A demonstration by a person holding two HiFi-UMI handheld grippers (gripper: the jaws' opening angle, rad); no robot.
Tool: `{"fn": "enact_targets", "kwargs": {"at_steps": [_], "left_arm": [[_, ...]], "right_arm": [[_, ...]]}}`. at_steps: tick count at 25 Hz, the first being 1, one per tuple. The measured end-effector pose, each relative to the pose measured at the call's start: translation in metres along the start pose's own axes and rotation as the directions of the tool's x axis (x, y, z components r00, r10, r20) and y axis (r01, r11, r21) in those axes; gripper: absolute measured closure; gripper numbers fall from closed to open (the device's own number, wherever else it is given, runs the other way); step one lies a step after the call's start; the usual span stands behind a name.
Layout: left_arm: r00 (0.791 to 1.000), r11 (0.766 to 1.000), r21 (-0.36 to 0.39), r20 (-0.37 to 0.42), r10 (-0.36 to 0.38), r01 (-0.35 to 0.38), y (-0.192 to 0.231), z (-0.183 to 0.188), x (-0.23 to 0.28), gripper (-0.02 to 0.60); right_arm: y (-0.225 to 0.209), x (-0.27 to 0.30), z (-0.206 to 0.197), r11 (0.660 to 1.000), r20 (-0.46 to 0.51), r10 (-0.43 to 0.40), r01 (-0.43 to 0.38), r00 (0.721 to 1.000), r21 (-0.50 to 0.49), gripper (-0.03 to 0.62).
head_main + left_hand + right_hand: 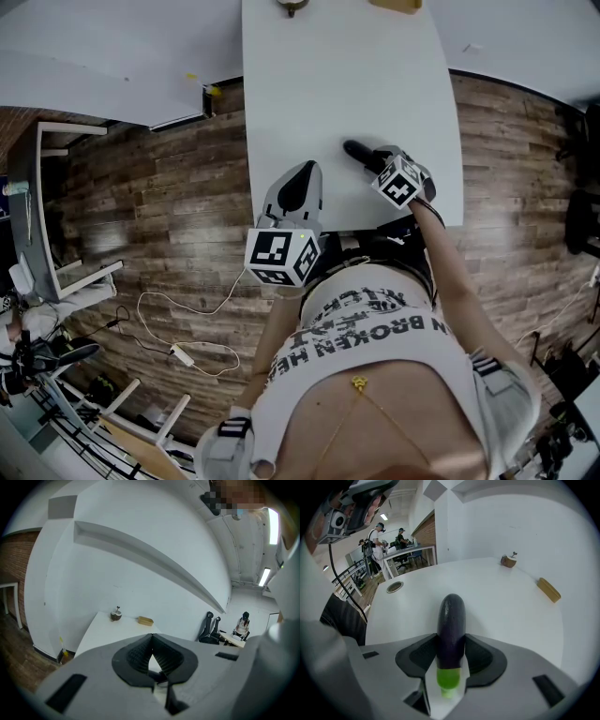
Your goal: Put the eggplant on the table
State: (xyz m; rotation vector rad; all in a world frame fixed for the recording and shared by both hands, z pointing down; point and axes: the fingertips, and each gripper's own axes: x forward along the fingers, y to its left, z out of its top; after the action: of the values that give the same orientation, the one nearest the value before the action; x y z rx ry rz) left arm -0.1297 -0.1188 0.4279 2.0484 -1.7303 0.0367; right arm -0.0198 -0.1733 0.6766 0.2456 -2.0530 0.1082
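My right gripper [450, 667] clamped on the eggplant [451, 620], tip poking toward 12 o'clock | it hangs low over the desk [511, 606], touchdown unclear | my left gripper [151, 656] closed, empty, at 8 o'clock | left: set down, let go.

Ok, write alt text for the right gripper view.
The right gripper has its jaws closed on a dark purple eggplant, green stem end toward the camera, against a white table. Farther back on the table sit a small brown round object and a tan block.
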Motion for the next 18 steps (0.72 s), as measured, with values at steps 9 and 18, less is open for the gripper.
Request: {"fn": "enact_targets", "kwargs": {"at_steps": [9,18], "left_arm": [[1.0,1.0,0.0,0.002,0.0,0.0,-0.0024,-0.0008,-0.0014,0.575],[1.0,1.0,0.0,0.001,0.001,-0.001,0.0022,-0.0011,-0.001,0.575]], "right_arm": [[0.0008,-0.0014,-0.0031,1.0,-0.001,0.002,-0.002,1.0,0.008,0.411],[0.0016,-0.001,-0.0017,0.999,0.012,0.017,-0.017,1.0,0.03,0.407]]}}
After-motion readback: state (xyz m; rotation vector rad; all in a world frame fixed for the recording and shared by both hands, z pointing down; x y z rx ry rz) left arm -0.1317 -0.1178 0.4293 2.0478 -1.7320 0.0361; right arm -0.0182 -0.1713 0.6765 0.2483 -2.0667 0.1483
